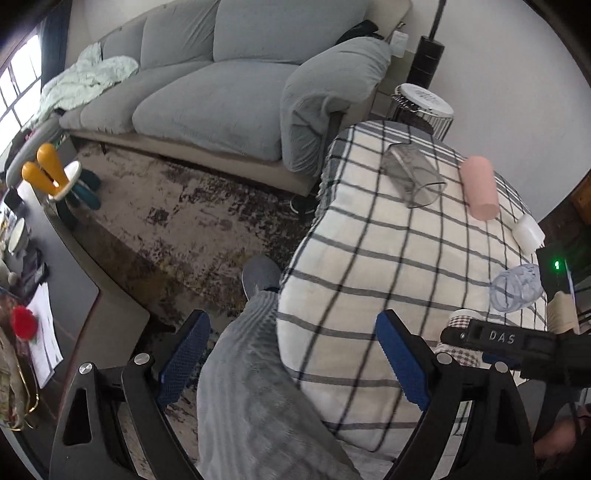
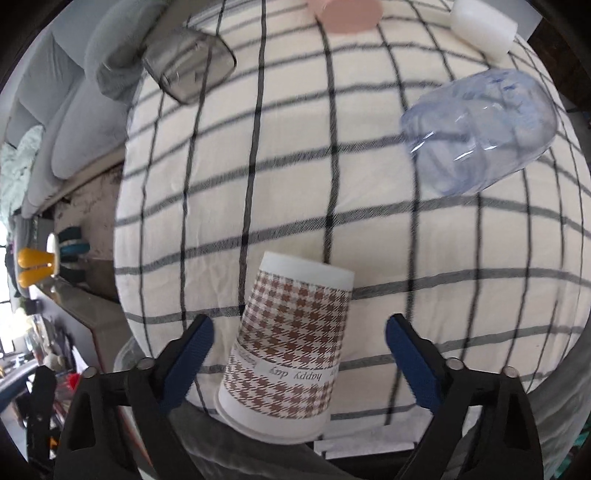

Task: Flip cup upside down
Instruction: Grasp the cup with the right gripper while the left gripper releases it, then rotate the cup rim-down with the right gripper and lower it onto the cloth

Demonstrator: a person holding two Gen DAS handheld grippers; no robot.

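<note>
While the paper cup (image 2: 291, 350) sits between the blue fingers (image 2: 188, 358) of the right gripper (image 2: 295, 354), neither pad is seen touching it; the jaws stand spread wide with clear gaps on both sides. The cup rests near the front edge of the checked tablecloth (image 2: 295, 166), its printed lettering reading inverted and its wider rim toward the camera, tilted slightly. Whether it stands mouth-down already or leans on its side cannot be settled from this view. The left gripper (image 1: 291, 354) hangs off the table edge over the person's grey-trousered leg (image 1: 255, 369), jaws likewise spread and holding nothing. Judgement: the step in hand is either a grasp about to be made or a release just finished. If a grasp, the pads should close squarely on the patterned mid-wall, not the flexible rim, with light pressure, since thin paper will likely crush or ovalise. Any rotation should keep clear of the clear blue cup (image 2: 476, 129), the grey tumbler (image 2: 188, 66) and the pink cup (image 2: 347, 14), all well apart. Seat the rim flat before opening.
</note>
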